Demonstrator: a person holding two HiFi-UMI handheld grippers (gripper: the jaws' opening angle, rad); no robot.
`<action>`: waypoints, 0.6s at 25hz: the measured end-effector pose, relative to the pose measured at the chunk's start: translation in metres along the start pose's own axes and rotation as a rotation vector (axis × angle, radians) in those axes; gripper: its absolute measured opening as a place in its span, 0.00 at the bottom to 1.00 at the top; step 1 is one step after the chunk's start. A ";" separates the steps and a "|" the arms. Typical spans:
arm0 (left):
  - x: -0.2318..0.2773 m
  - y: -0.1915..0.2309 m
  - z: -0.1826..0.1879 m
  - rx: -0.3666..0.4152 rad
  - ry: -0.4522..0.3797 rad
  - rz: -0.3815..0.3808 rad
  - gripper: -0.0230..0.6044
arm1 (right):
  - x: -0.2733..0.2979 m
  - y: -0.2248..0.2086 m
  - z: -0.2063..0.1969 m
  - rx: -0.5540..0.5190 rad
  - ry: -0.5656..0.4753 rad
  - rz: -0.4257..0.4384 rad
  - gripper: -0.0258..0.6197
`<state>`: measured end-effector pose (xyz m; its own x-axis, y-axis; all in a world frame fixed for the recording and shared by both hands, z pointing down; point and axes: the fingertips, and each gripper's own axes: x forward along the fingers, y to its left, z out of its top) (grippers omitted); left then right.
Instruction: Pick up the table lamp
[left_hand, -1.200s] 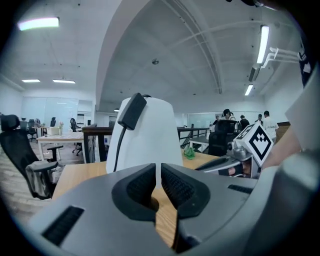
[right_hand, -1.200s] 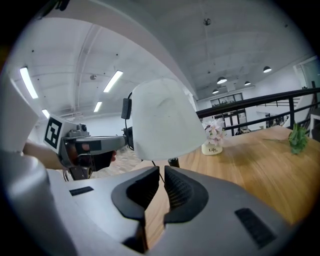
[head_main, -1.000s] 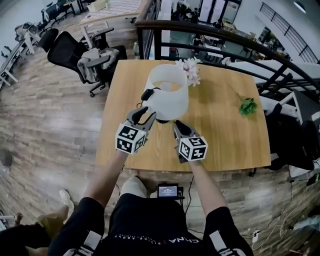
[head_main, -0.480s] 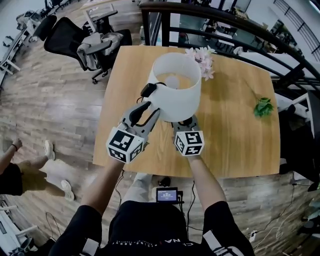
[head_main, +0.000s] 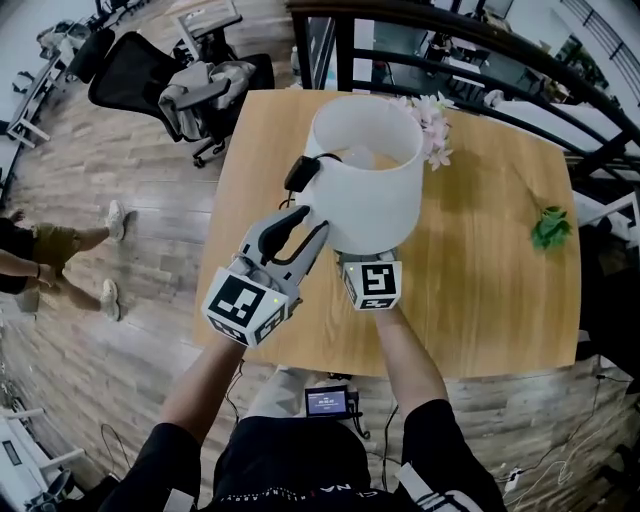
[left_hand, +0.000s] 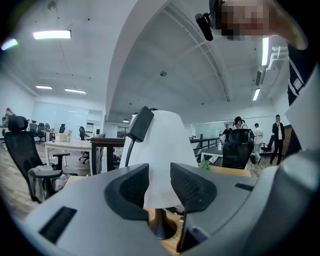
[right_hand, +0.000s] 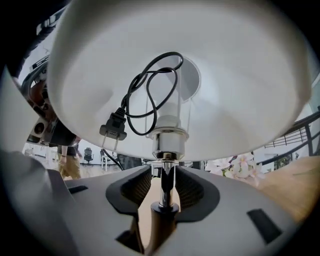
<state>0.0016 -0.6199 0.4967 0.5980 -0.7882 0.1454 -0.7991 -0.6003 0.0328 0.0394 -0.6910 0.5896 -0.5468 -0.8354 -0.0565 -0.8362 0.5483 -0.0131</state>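
The table lamp's white shade (head_main: 365, 175) stands on the wooden table (head_main: 500, 300), with a black plug (head_main: 301, 172) hanging at its left rim. My left gripper (head_main: 312, 224) is open beside the shade's lower left. In the left gripper view the shade (left_hand: 165, 145) and lamp base (left_hand: 161, 226) show through the empty gap. My right gripper (right_hand: 164, 181) reaches under the shade (right_hand: 225, 75). Its jaws have just been opening and stand either side of the thin metal stem (right_hand: 164, 192) without pressing it. In the head view only its marker cube (head_main: 372, 284) shows. The cord's plug (right_hand: 112, 129) dangles inside the shade.
Pink flowers (head_main: 432, 120) lie behind the lamp and a green sprig (head_main: 550, 228) lies at the table's right. An office chair (head_main: 190, 85) stands off the back left corner, and a dark railing (head_main: 450, 25) runs behind. A person's legs (head_main: 60, 250) are on the floor at left.
My right gripper has gone forward under the shade, so its fingers are now hidden in the head view. The left gripper has moved up against the shade's left. A person has walked in at the left.
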 end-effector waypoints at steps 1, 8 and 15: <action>0.002 0.003 0.001 0.003 0.001 -0.003 0.27 | 0.006 0.001 0.000 -0.013 -0.007 0.003 0.26; 0.009 0.013 0.004 0.026 -0.009 -0.018 0.27 | 0.028 -0.007 0.004 -0.029 -0.048 -0.039 0.26; 0.014 0.022 0.005 0.029 -0.012 -0.020 0.27 | 0.036 -0.014 0.004 -0.012 -0.017 -0.057 0.15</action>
<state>-0.0072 -0.6444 0.4944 0.6146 -0.7776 0.1331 -0.7851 -0.6193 0.0071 0.0321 -0.7284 0.5838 -0.4978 -0.8642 -0.0727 -0.8663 0.4994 -0.0049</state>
